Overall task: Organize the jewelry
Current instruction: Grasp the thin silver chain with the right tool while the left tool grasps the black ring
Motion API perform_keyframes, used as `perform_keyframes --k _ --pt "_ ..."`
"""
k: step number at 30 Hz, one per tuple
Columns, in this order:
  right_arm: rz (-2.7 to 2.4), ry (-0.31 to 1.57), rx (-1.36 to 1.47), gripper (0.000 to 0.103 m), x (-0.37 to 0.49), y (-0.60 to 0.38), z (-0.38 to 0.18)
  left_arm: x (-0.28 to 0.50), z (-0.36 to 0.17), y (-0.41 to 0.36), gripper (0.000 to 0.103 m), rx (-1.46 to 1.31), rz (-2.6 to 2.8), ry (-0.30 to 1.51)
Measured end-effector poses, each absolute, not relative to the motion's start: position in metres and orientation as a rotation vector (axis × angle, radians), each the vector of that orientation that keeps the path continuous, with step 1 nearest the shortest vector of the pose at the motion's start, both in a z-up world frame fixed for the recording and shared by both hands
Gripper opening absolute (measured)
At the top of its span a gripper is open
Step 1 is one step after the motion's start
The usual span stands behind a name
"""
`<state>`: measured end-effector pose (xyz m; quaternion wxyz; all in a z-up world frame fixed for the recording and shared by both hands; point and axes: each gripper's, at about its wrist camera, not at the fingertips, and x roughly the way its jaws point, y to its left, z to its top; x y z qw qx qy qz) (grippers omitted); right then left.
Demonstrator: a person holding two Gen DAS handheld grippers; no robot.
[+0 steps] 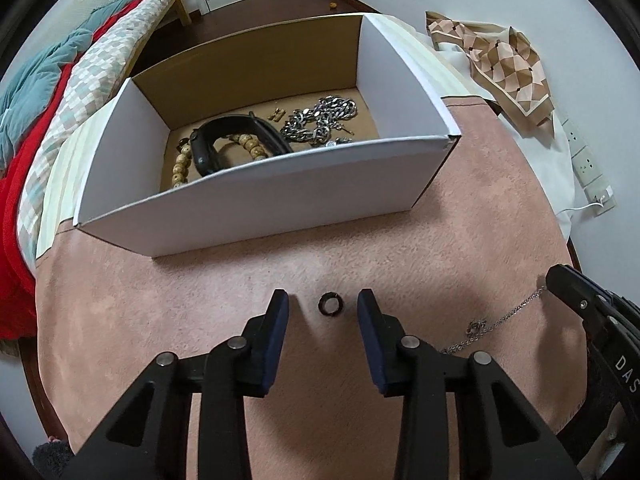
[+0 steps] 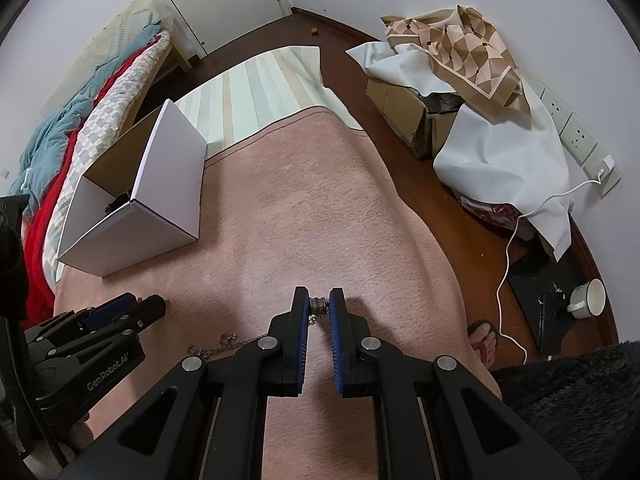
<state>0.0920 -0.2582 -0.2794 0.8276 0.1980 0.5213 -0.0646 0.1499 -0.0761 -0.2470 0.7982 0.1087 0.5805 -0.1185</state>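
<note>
We hold our left gripper (image 1: 323, 305) low over the soft pink blanket (image 1: 248, 272), with its jaws wide apart and nothing in them. A small dark ring (image 1: 329, 303) lies on the blanket right between the two blue pads (image 1: 280, 320), touching neither one.

Our right gripper (image 2: 319, 306) has its jaws squeezed narrow on one end of a thin silver chain necklace (image 2: 218, 342). The rest of the chain trails off to the left on the blanket, so most of it is not lifted.

The white cardboard box (image 1: 256, 200) sits farther up the blanket. Inside it we see a string of tan beads (image 1: 180, 168), a black band (image 1: 236, 136) and a heap of chunky silver chain (image 1: 320, 118).

What could go wrong? The ring is tiny and round — if our pads close a bit off to one side, we think it could pop out or roll away into the fuzzy blanket. The thin chain is held only by its end, so it could slip free, or drag and snag on the blanket when we lift it. It might also catch on the box wall on the way in.
</note>
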Motion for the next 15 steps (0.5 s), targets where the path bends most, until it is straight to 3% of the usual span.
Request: perform_keyframes --k 4,15 --pt "-0.142 1.104 0.422 0.011 0.092 -0.259 -0.277 0.149 -0.247 -0.079 0.01 0.229 -0.279 1.245" --pt "-0.102 1.053 0.44 0.011 0.092 -0.257 -0.247 0.137 -0.224 -0.075 0.01 0.233 -0.309 1.187"
